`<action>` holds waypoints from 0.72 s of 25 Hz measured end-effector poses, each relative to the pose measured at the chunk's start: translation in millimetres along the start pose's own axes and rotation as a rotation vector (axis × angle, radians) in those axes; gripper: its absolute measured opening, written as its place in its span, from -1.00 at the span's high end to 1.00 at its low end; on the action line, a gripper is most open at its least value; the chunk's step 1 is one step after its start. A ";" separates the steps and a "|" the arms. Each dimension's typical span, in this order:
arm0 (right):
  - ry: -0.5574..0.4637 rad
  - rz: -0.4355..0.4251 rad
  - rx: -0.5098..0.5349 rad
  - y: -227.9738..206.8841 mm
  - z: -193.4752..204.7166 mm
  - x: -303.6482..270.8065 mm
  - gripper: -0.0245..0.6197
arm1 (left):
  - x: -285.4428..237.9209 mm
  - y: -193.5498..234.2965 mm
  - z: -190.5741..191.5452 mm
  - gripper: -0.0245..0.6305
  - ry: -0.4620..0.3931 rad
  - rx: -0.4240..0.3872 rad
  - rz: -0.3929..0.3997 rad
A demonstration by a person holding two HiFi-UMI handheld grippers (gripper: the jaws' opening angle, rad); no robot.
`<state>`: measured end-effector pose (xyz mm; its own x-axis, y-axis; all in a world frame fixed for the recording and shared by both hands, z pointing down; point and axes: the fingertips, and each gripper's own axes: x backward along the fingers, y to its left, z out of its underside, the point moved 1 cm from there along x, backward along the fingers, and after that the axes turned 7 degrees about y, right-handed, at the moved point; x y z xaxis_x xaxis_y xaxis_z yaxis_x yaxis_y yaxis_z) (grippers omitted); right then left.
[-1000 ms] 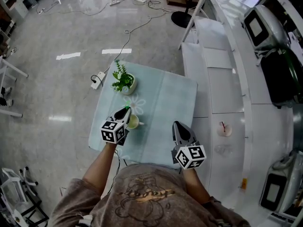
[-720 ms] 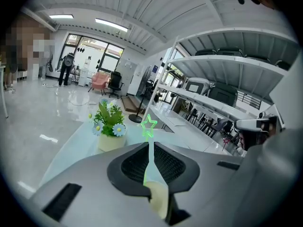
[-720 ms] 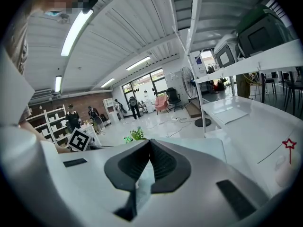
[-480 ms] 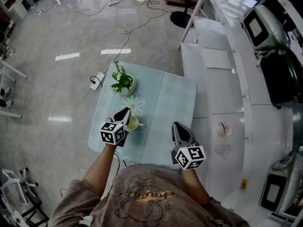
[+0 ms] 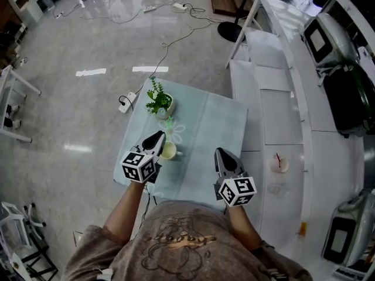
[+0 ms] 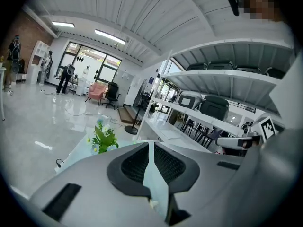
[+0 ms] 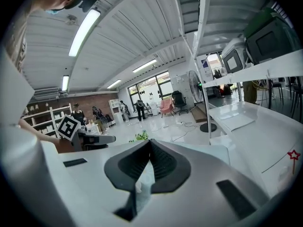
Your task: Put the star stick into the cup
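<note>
A pale yellow-green cup [image 5: 169, 151] stands on the teal-clothed table [image 5: 205, 127]. A stick with a green star top [image 5: 168, 122] appears to rise from it; the stick's lower end is too small to make out. My left gripper [image 5: 159, 134] is just left of the cup, its jaws shut with nothing between them [image 6: 150, 144]. Over the table's near right part, my right gripper [image 5: 220, 152] is also shut and empty [image 7: 149, 141]. A red star stick [image 7: 293, 154] stands in a small round holder [image 5: 279, 162] on the white counter to the right.
A potted plant [image 5: 159, 101] sits at the table's far left corner. A white counter [image 5: 275, 104] with shelves and appliances runs along the right side. Cables and a power strip [image 5: 125, 102] lie on the glossy floor beyond the table.
The head camera has shifted a little. Both grippers keep their places beside the cup, and the green star top stays above it.
</note>
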<state>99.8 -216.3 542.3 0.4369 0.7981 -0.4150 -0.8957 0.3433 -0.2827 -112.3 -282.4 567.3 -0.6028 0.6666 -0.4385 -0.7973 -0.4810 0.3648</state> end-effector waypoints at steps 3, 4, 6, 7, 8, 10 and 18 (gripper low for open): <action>-0.010 -0.017 0.020 5.1 -4.9 3.2 0.91 | 17.9 -13.5 -13.3 0.82 -0.036 -0.001 0.009; -0.014 -0.021 0.028 7.2 -6.2 4.5 0.91 | 24.4 -17.3 -17.5 0.82 -0.050 -0.001 0.010; -0.022 -0.029 0.042 11.1 -9.2 7.3 0.91 | 37.0 -22.4 -23.1 0.82 -0.072 -0.015 0.007; -0.025 -0.033 0.047 12.5 -10.7 9.2 0.91 | 43.0 -25.0 -25.7 0.82 -0.083 -0.022 0.005; -0.028 -0.036 0.052 13.8 -12.1 11.3 0.91 | 49.0 -27.8 -28.1 0.82 -0.093 -0.026 0.005; -0.033 -0.042 0.061 16.3 -14.3 15.8 0.91 | 60.7 -32.5 -32.4 0.82 -0.113 -0.031 0.002; -0.056 -0.053 0.087 21.9 -23.2 28.7 0.91 | 99.3 -43.4 -45.7 0.82 -0.201 -0.035 -0.036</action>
<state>94.7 -197.3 504.2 0.4810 0.8033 -0.3513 -0.8762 0.4260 -0.2256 -139.0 -221.3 470.3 -0.5585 0.7821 -0.2766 -0.8207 -0.4723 0.3217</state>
